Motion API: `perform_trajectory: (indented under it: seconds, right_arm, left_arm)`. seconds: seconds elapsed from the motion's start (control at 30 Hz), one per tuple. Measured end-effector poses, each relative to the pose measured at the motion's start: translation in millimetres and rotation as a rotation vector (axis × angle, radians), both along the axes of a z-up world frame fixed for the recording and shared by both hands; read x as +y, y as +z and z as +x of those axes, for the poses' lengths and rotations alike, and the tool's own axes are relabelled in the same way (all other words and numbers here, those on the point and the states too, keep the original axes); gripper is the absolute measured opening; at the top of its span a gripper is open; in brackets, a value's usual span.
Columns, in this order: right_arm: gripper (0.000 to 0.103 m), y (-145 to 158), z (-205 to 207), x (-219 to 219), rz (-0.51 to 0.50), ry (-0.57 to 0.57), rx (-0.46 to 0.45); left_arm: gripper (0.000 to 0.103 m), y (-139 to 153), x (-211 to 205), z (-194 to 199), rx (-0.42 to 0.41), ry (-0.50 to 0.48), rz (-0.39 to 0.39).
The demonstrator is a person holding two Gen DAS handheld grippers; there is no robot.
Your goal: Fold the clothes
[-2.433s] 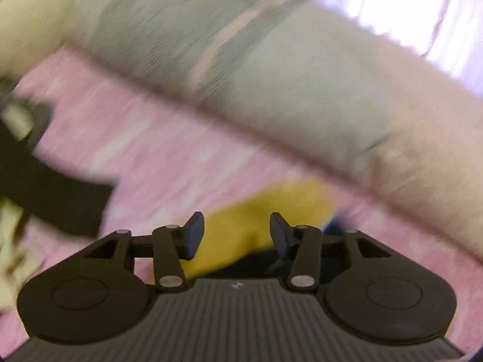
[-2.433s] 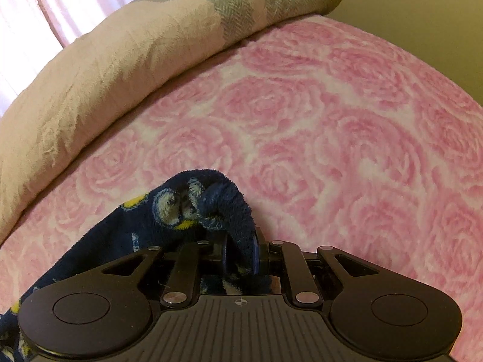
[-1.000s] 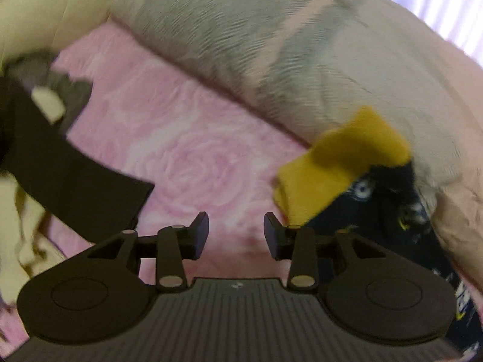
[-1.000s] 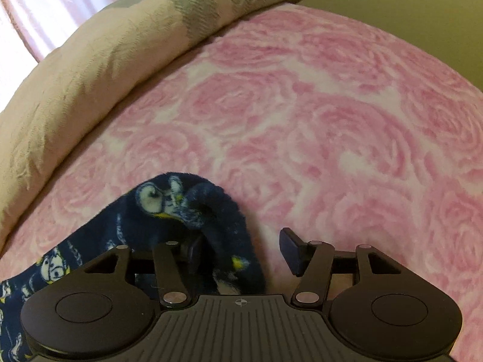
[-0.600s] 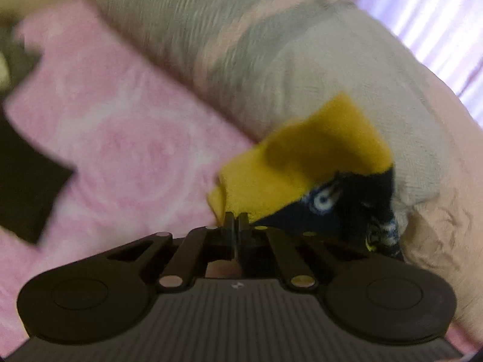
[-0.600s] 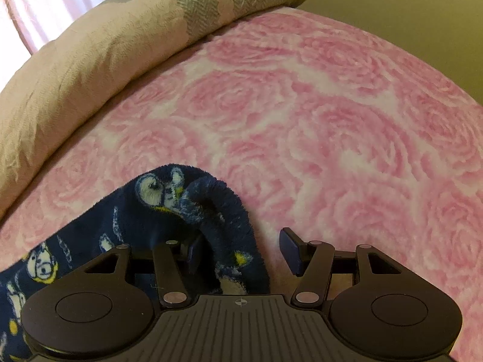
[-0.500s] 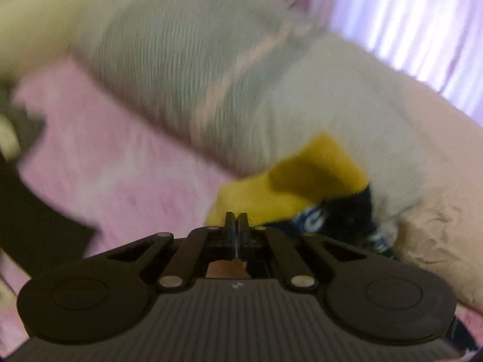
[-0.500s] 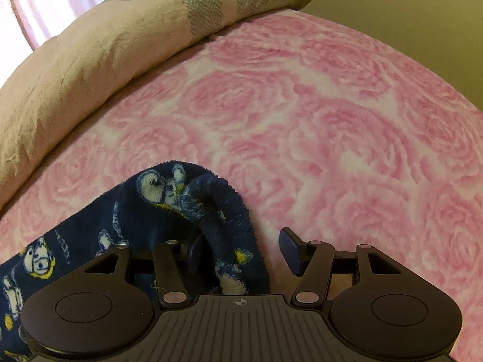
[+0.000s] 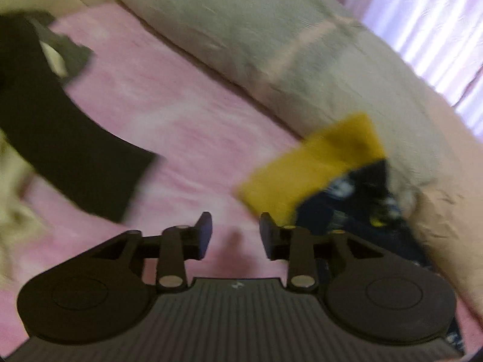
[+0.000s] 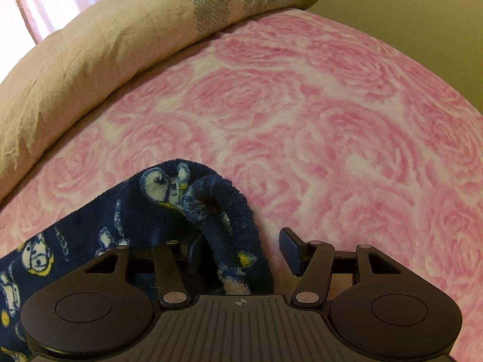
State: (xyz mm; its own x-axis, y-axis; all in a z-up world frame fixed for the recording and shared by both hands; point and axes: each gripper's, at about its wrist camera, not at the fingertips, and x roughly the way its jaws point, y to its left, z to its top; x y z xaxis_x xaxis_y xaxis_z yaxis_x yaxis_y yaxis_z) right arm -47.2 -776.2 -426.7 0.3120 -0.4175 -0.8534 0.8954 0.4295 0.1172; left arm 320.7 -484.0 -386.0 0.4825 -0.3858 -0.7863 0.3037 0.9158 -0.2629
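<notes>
Your left gripper (image 9: 233,235) is opening, with nothing between the pads and only pink rose blanket (image 9: 169,126) showing in the gap. The left wrist view is motion-blurred. The navy fleece garment (image 9: 347,208) sits at right of centre there, its yellow cuff (image 9: 314,166) just above and right of the right-hand fingertip, not touching as far as I can tell. A black garment (image 9: 60,138) lies at left of frame, and a grey-beige quilt (image 9: 286,48) runs across the top.

Your right gripper (image 10: 244,253) is released, jaws apart. In the right wrist view a rolled edge of the navy fleece garment (image 10: 223,220) lies in the gap against the left-hand pad (image 10: 193,249); the right-hand pad is clear of it. The rest of the fabric trails to lower left over the pink rose blanket (image 10: 332,126). The grey-beige quilt (image 10: 120,36) is at upper left.
</notes>
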Motion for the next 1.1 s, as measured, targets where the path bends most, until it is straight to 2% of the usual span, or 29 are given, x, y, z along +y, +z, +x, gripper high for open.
perform_trajectory:
  seconds: [0.03,0.07,0.1,0.13,0.17,0.2,0.27,0.37,0.43,0.47,0.5,0.57,0.6,0.63,0.67,0.7,0.8,0.87,0.93,1.0,1.1]
  right_arm:
    - [0.057,0,1,-1,0.004,0.004,0.004]
    - [0.057,0,1,-1,0.007,0.004,0.005]
    - [0.057,0,1,-1,0.01,0.005,0.005]
    - [0.057,0,1,-1,0.009,0.005,0.004]
    - [0.057,0,1,-1,0.005,0.006,0.004]
    - [0.057,0,1,0,0.001,0.006,0.004]
    - [0.057,-1,0,2,-0.005,0.007,0.004]
    - [0.057,-1,-1,1,-0.006,0.017,0.002]
    - [0.057,-2,-2,-1,-0.002,0.02,-0.006]
    - [0.057,-3,-2,-2,-0.001,0.021,-0.009]
    - [0.057,-3,-2,-2,-0.003,0.023,-0.012]
    - [0.057,-3,-1,-1,-0.007,0.029,-0.009]
    - [0.057,-3,-1,-1,-0.008,0.031,-0.006]
    - [0.057,-3,0,-1,-0.007,0.036,-0.002]
    - [0.057,-2,0,-2,-0.001,0.048,0.006]
    - [0.057,-1,1,-3,0.007,0.062,0.015]
    - [0.057,6,3,-6,0.02,0.127,0.064]
    - [0.057,12,2,-7,0.005,0.154,0.092]
    - [0.057,19,1,-7,-0.001,0.164,0.097]
    - [0.057,25,1,-6,-0.006,0.171,0.083]
    - [0.057,27,4,-6,0.0,0.169,0.045]
  left_arm:
    - [0.038,-7,-8,1,0.007,0.005,-0.026]
    - [0.045,-14,-16,4,0.016,0.019,-0.043]
    - [0.046,-20,-24,7,0.031,0.033,-0.047]
    - [0.042,-28,-33,12,0.061,0.038,-0.023]
    - [0.015,-34,-41,16,0.083,0.028,0.005]
    - [0.01,-32,-45,16,0.06,0.013,0.018]
    - [0.008,-9,-46,10,-0.063,-0.018,0.023]
    - [0.009,40,-31,-11,-0.273,-0.081,0.014]
    - [0.01,59,-17,-22,-0.371,-0.129,0.036]
    - [0.011,56,-11,-23,-0.387,-0.155,0.075]
    - [0.014,47,-8,-21,-0.366,-0.16,0.129]
    - [0.018,13,-5,-12,-0.267,-0.156,0.265]
    - [0.025,-3,-5,-8,-0.232,-0.143,0.336]
    - [0.026,-19,-5,-5,-0.197,-0.13,0.408]
    - [0.035,-30,-4,-4,-0.18,-0.113,0.451]
    - [0.039,-28,-1,-5,-0.202,-0.083,0.436]
    - [0.039,-9,-1,-7,-0.251,0.004,0.383]
    - [0.041,12,-8,-2,-0.298,0.025,0.361]
    - [0.047,28,-20,3,-0.288,-0.009,0.299]
    - [0.064,37,-33,11,-0.246,-0.044,0.222]
    - [0.066,32,-59,29,-0.141,-0.06,0.137]
